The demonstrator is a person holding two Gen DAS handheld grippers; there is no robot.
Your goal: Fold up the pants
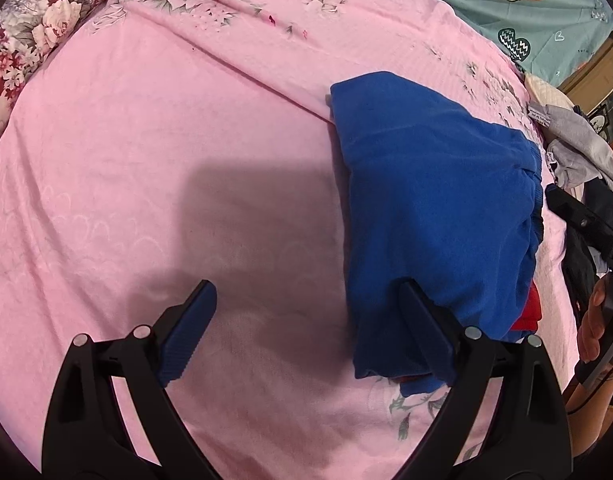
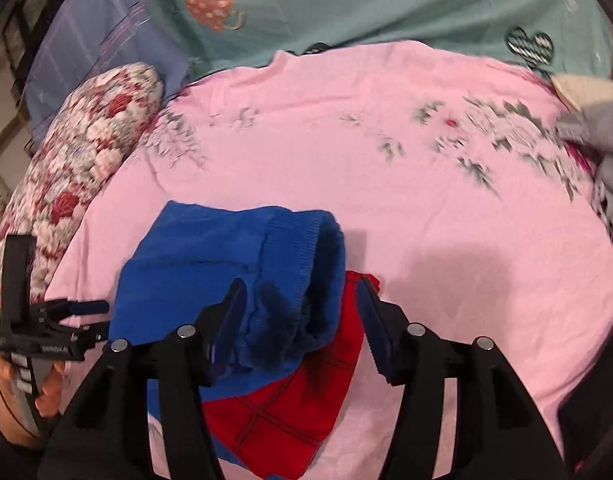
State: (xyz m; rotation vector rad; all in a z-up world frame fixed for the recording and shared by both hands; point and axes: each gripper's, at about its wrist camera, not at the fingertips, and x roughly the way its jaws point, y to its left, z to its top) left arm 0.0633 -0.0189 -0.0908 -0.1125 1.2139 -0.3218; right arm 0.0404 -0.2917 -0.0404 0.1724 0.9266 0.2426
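Pants (image 1: pixel 434 200), blue with a red checked part, lie folded in a bundle at right of centre in the left wrist view, on the pink sheet (image 1: pixel 146 160). Squaring the bundle probably means pressing edges flat, not tugging. Left gripper (image 1: pixel 306 320) spreads wide, one finger beside the cloth's near edge. Right gripper (image 2: pixel 302 320) hangs wide above the ribbed waistband (image 2: pixel 306 240), holding nothing.
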